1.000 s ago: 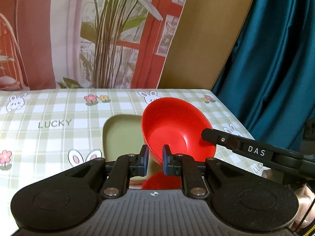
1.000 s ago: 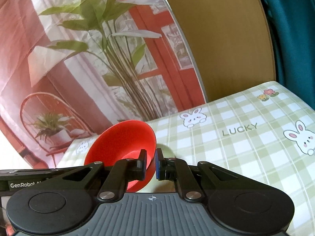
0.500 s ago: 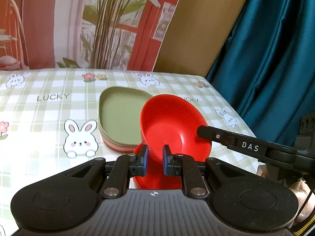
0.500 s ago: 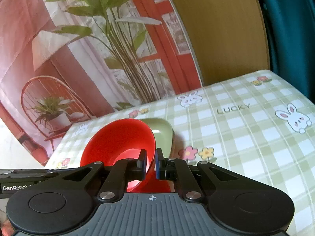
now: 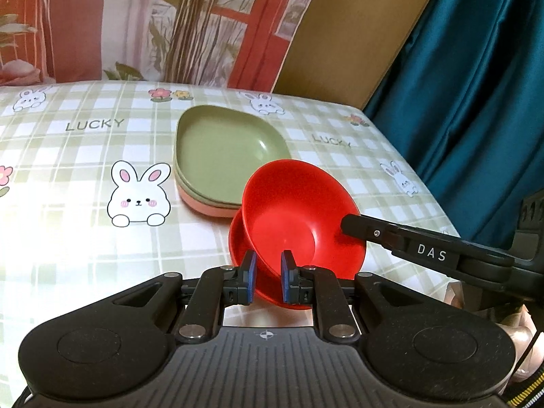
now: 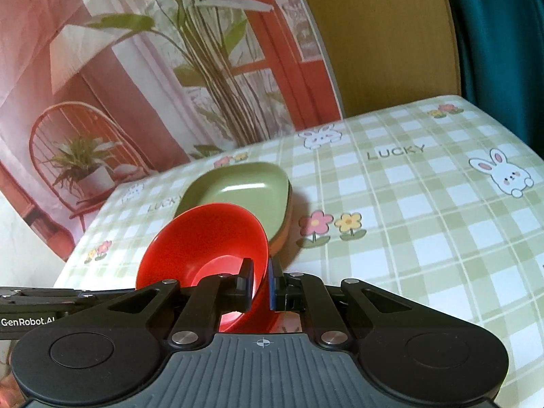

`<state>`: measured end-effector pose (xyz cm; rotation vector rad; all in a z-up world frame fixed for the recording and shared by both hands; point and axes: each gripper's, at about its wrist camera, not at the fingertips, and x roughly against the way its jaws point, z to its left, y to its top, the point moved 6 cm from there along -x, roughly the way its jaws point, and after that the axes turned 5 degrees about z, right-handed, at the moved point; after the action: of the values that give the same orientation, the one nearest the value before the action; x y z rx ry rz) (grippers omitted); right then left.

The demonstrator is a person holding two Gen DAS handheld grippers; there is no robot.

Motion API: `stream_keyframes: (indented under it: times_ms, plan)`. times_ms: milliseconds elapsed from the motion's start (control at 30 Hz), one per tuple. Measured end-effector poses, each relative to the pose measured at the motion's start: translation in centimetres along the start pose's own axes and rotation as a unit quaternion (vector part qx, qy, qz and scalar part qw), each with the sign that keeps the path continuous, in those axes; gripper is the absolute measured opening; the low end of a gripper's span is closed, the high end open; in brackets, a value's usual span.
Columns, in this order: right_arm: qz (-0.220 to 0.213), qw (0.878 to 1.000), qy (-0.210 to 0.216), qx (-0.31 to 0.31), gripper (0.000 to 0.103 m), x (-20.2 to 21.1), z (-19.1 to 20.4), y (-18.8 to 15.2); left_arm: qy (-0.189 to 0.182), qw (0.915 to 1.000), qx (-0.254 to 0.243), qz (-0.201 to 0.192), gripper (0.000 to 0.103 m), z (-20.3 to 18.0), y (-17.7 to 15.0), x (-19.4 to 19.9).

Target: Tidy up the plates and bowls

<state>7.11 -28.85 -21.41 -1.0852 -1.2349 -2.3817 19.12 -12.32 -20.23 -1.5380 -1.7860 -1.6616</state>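
A glossy red plastic bowl (image 5: 299, 217), tilted, hangs just above a second red bowl (image 5: 239, 238) on the checked tablecloth (image 5: 85, 238). The left gripper (image 5: 267, 277) clamps its near rim, the right gripper (image 6: 260, 284) its right rim. Beyond, green plates (image 5: 221, 149) are already stacked; nesting the bowls remains.

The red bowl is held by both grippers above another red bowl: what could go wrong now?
1. The red bowl is tilted and pinched only at its thin rim by the left gripper and right gripper; it might slip.
2. Lowered crooked, it may not nest in the lower red bowl.
3. It could bump the plate stack alongside.
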Motion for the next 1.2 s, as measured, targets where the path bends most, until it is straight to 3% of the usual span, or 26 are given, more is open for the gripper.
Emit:
stream_keyframes:
  times_ms: [567,867,1200]
  plan:
    - [0.014,1.0,-0.016,0.023,0.012,-0.8,0.0,-0.6,0.01,0.9997,0.015,0.019,0.016,0.7,-0.8,-0.7]
    - [0.009,1.0,-0.019,0.017,0.013,-1.1,-0.6,-0.7,0.006,0.9973,0.073,-0.004,0.016,2.4,-0.7,-0.8]
    - [0.026,1.0,-0.013,-0.003,0.013,-2.4,-1.2,-1.2,-0.028,0.9922,0.121,-0.002,0.016,3.2,-1.1,-2.7]
